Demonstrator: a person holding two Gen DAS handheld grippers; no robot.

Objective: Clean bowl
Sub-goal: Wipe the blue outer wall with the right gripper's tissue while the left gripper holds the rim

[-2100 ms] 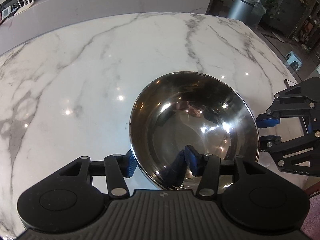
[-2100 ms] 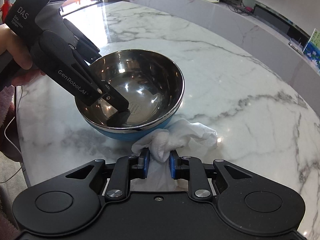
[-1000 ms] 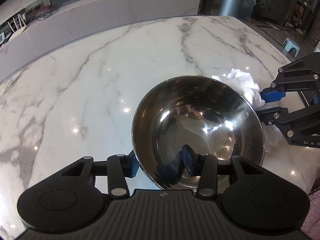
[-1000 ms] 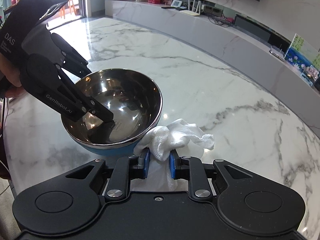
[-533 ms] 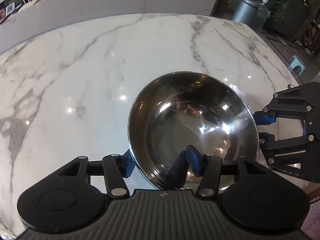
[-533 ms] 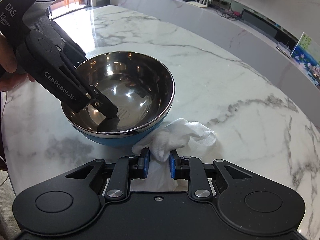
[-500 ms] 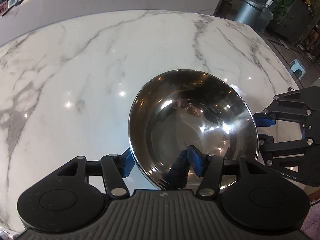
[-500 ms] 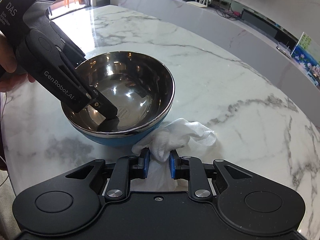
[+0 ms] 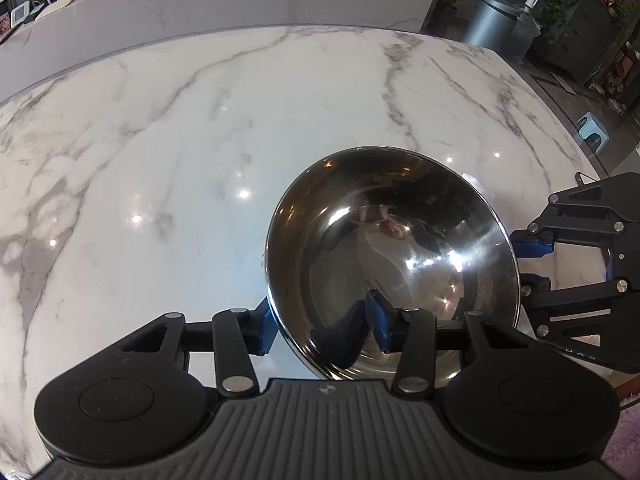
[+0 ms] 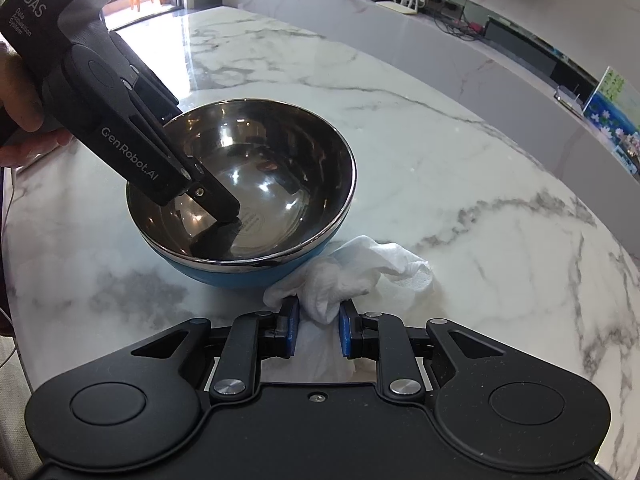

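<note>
Right wrist view: marble table (image 10: pixel 460 168), bowl (image 10: pixel 280 160) on it, left of centre
bowl: steel inside, blue outside, upright, near table edge
left gripper (image 9: pixel 320 318): straddles bowl's near rim, one pad outside, one inside; jaws just closed in on the wall and pinch it
right gripper (image 10: pixel 316 328): pressed on white cloth (image 10: pixel 352 272), clamped
key relation: cloth just right of bowl, touching its outer wall; bowl opening lies far-left of right gripper
judged next: lift cloth over rim into bowl

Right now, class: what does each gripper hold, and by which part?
The left gripper, whose jaws have just been closing, straddles the steel bowl's near rim, one finger inside. The right gripper pinches the white cloth at its bunched near end.
</note>
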